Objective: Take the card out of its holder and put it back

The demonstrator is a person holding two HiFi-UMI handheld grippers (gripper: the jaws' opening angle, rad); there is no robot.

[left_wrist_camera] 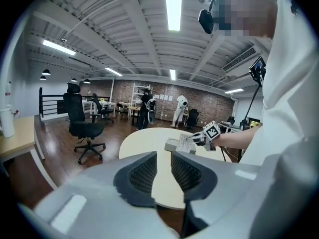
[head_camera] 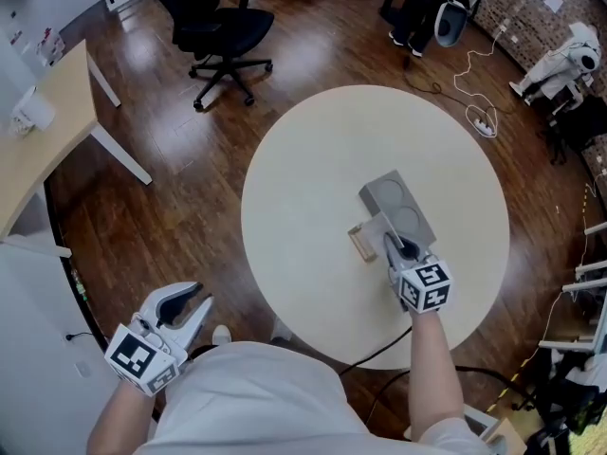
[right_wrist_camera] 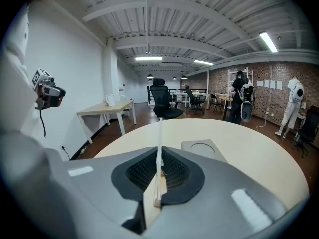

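- The thin white card (right_wrist_camera: 160, 138) stands on edge between the pads of my right tool (right_wrist_camera: 159, 171), which is closed tight on it. Its lower edge meets the small light wooden card holder (head_camera: 361, 244). I cannot tell whether it sits in the slot or just clear of it.
- I judge this to be the moment at the slot itself, either drawing the card out or seating it. No view settles which.
- Either way the next move calls for a straight pull or push in line with the slot, with the card kept upright so it does not bind or tip the light holder.
- The holder rests on the round cream counter (head_camera: 303, 188), between its middle and its near edge.
- The grey block with two round recesses (head_camera: 398, 200) lies just beyond the holder, towards the far edge, so there is little room that way.
- Above the holder is free, and the counter's whole left half is bare for setting the card down.
- My left tool (head_camera: 190, 309) has its jaws slightly apart with nothing between them. It hangs off the counter beyond its near-left edge, over the wooden floor (head_camera: 180, 140), too far away to steady the holder.
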